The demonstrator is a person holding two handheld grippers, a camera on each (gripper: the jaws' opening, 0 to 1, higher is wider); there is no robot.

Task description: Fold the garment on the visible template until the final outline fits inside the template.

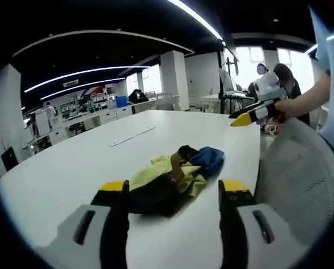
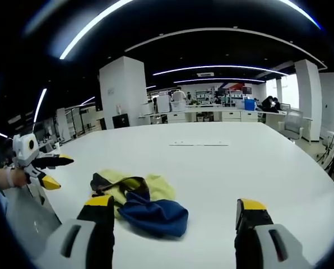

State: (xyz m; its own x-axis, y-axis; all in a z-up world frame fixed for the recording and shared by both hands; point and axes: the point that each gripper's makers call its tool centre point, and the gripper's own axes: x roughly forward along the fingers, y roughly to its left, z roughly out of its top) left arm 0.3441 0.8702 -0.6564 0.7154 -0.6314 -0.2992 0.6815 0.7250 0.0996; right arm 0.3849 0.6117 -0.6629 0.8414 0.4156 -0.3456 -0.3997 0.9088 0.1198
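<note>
My left gripper (image 1: 175, 193) and my right gripper (image 2: 175, 210) each have two black jaws with yellow tips on light grey bases with dark slots, and a white box sits on top of each.

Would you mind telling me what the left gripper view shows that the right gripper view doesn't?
Left gripper view alone: the right gripper held in a hand at the right, and a mesh chair back.
Right gripper view alone: the left gripper coming in from the left, and a white pillar.
Both: the crumpled garment, yellow, blue and dark, lying on the white table.
</note>
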